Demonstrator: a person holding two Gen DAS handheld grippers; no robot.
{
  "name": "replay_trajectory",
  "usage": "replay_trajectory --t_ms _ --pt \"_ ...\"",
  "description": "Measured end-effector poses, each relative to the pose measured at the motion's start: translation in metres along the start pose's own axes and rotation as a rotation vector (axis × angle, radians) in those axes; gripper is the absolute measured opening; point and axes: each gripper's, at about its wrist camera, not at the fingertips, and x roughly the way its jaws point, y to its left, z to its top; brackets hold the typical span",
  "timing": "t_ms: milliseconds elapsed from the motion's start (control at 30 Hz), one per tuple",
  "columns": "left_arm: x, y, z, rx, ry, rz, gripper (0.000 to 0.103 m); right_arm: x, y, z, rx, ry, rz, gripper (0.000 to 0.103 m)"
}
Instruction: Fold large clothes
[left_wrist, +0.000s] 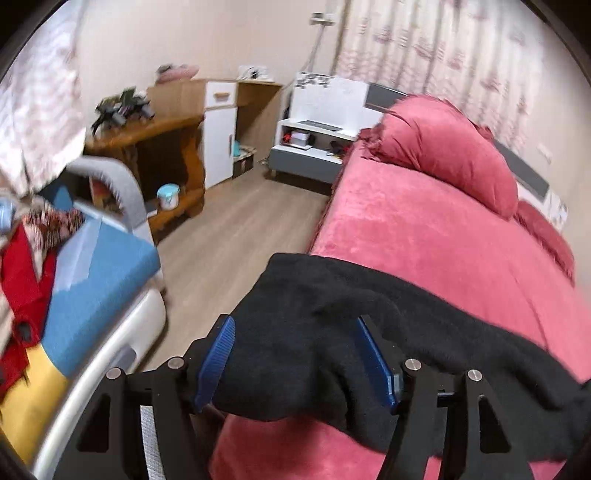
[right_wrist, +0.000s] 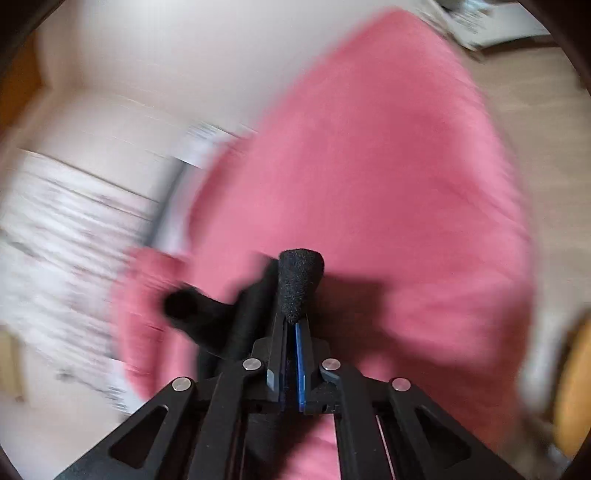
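A black fleece garment (left_wrist: 369, 321) lies spread across the near end of the pink bed (left_wrist: 424, 236). My left gripper (left_wrist: 295, 332) is open, its blue pads (left_wrist: 218, 354) standing wide apart on either side of a bunched part of the garment. In the blurred right wrist view, my right gripper (right_wrist: 293, 325) is shut on a pinched tip of the black garment (right_wrist: 299, 280), which sticks up beyond the fingertips; more of it trails off to the left (right_wrist: 207, 310) above the pink bed (right_wrist: 369, 166).
A pink pillow (left_wrist: 443, 144) lies at the head of the bed. A blue-and-yellow seat (left_wrist: 96, 280) with red clothes (left_wrist: 22, 280) stands left. Wood floor (left_wrist: 236, 229), a wooden desk (left_wrist: 155, 136), a cabinet (left_wrist: 221, 125) and a white nightstand (left_wrist: 314, 147) are beyond.
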Motion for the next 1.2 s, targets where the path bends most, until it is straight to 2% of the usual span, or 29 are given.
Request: replay_trajectory --t_ms 67,100,133,167,200,233,333,400,433,467,567,700,733,767,800,833,933,967,1000,1067,1100,1200 --pt "-0.006 -0.008 0.0 0.031 -0.004 -0.015 0.068 0.01 -0.027 -0.01 0.068 0.043 -0.163 0.015" --pt "-0.012 -0.012 0.0 0.049 -0.022 -0.042 0.068 0.008 -0.037 -0.014 0.103 0.023 -0.178 0.012" --pt "-0.017 -0.016 0.002 0.061 -0.037 -0.06 0.071 0.001 -0.047 -0.019 0.144 -0.018 -0.129 0.014" --pt "-0.021 -0.021 0.002 0.081 -0.055 -0.084 0.079 -0.01 -0.052 -0.023 0.184 -0.074 -0.095 0.025" --pt "-0.024 -0.028 0.001 0.113 -0.069 -0.118 0.083 -0.015 -0.05 -0.025 0.197 -0.114 -0.073 0.028" --pt "-0.024 -0.034 0.001 0.134 -0.073 -0.134 0.086 -0.016 -0.043 -0.026 0.181 -0.14 -0.015 0.028" --pt "-0.012 -0.061 -0.002 0.234 -0.036 -0.199 0.086 0.005 -0.009 -0.022 0.089 -0.06 0.119 0.028" --pt "0.003 -0.081 -0.006 0.314 -0.016 -0.226 0.086 0.018 0.021 -0.015 0.017 -0.036 0.158 0.028" --pt "0.013 -0.089 -0.007 0.344 -0.001 -0.224 0.086 0.025 0.031 -0.013 -0.018 -0.018 0.151 0.028" --pt "0.025 -0.095 -0.006 0.361 0.023 -0.215 0.086 0.041 0.04 -0.008 -0.042 0.01 0.109 0.028" --pt "0.061 -0.101 0.005 0.336 0.11 -0.216 0.086 0.077 0.036 -0.005 -0.051 0.14 -0.059 0.028" --pt "0.1 -0.095 0.015 0.268 0.182 -0.176 0.086 0.091 0.052 -0.004 -0.063 0.165 -0.081 0.03" --pt "0.109 -0.093 0.015 0.253 0.206 -0.175 0.086 0.098 0.061 -0.005 -0.085 0.208 -0.063 0.026" --pt "0.115 -0.091 0.014 0.245 0.22 -0.179 0.086 0.103 0.074 -0.003 -0.108 0.244 -0.064 0.01" --pt "0.118 -0.09 0.012 0.24 0.222 -0.182 0.086 0.103 0.09 0.001 -0.124 0.255 -0.073 0.007" --pt "0.118 -0.088 0.01 0.237 0.219 -0.19 0.086 0.102 0.103 0.006 -0.128 0.249 -0.054 0.006" --pt "0.115 -0.084 0.007 0.249 0.207 -0.219 0.086 0.067 0.167 0.029 -0.12 0.146 0.156 0.004" --pt "0.115 -0.082 0.007 0.255 0.207 -0.227 0.086 0.051 0.193 0.035 -0.162 0.1 0.222 0.004" --pt "0.114 -0.082 0.006 0.259 0.207 -0.235 0.086 0.036 0.213 0.038 -0.214 0.055 0.246 0.004" --pt "0.116 -0.079 0.007 0.253 0.209 -0.244 0.086 0.022 0.229 0.043 -0.273 0.01 0.214 0.003" --pt "0.115 -0.078 0.007 0.244 0.212 -0.25 0.086 0.022 0.222 0.047 -0.259 0.003 0.161 0.003" --pt "0.112 -0.072 0.007 0.205 0.222 -0.273 0.086 0.021 0.171 0.055 -0.192 0.006 0.043 0.003"
